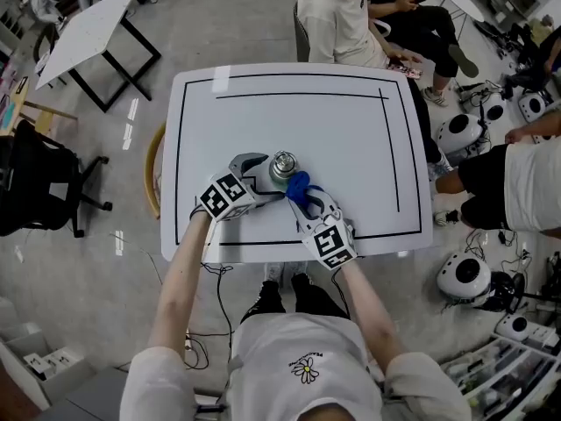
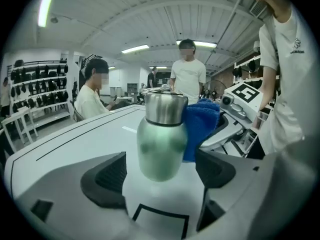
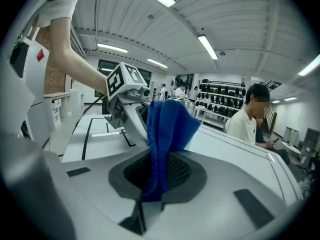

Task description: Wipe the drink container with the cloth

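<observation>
A small green drink container (image 2: 161, 144) with a steel cap stands upright on the white table (image 1: 351, 139). It sits between the jaws of my left gripper (image 2: 160, 173), which is open; a narrow gap shows on each side of the bottle. My right gripper (image 3: 159, 176) is shut on a blue cloth (image 3: 167, 129), which stands up from the jaws. The cloth (image 2: 202, 126) presses against the container's right side. From the head view, the container (image 1: 282, 166) is near the table's front middle, with the left gripper (image 1: 263, 175) on its left, and the right gripper (image 1: 307, 202) and cloth (image 1: 299, 185) on its right.
A black rectangle outline (image 1: 390, 139) is marked on the tabletop. A person (image 1: 346, 20) sits at the table's far edge, another (image 1: 517, 182) to the right. White round devices (image 1: 463, 276) and cables lie on the floor at right. A chair (image 1: 39, 187) stands to the left.
</observation>
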Demonstrator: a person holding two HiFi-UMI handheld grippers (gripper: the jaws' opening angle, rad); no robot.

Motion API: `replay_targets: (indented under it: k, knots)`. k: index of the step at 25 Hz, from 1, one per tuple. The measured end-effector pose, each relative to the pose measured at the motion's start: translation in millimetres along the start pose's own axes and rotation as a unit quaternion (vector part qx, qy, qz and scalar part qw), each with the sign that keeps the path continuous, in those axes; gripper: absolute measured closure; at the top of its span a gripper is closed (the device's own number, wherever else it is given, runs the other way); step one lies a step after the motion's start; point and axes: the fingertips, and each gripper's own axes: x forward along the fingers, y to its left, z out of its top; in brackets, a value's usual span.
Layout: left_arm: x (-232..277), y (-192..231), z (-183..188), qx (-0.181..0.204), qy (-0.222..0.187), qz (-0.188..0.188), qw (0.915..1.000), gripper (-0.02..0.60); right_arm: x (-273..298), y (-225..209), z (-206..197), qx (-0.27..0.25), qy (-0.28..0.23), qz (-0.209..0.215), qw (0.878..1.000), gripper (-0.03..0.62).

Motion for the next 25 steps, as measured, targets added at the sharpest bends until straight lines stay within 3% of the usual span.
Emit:
replay_targets:
  k: [11,18,25]
  knots:
    - [20.3,-7.9,0.1,0.011,0.012,-0.027,0.9995,0.167,-2.0,-8.7,0.4,0.003,0.012,-0.006,1.000,0.551]
    - [15.4,-13.3,-4.4,0.006,0.016,-0.017,0.9997,0.167,-2.7,-18.4,-4.2,0.011,0.017,-0.027,0.999,0.551]
    - [5.0,-18.8,-13.5,-0.001,0.021,-0.004,0.9998,0.167,-0.9,-8.7,-2.0,0.010,0.019,-0.021,1.000,0.551]
